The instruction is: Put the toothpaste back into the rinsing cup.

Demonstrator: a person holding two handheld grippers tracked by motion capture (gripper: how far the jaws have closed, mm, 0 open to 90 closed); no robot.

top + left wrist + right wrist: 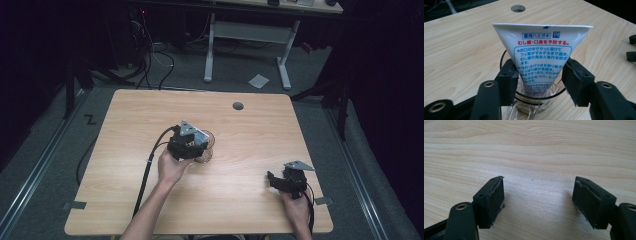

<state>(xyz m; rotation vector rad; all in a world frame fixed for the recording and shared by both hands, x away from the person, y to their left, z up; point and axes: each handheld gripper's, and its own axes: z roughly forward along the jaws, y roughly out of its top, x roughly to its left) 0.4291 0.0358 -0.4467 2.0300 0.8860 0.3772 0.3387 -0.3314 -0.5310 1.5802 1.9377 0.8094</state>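
Mostly the glass cup is hidden: its base is cut off at the frame bottom in the left gripper view and it is covered by the left gripper from above. A white toothpaste tube is stood cap-down in the cup, crimped end up; its cap can't be made out. Left jaws are spread, flanking the tube above the cup rim, with a gap seen on the right side. Cup is sited mid-table, open wood all around. Right gripper is seen unclenched, nothing held, near the table's right front edge.
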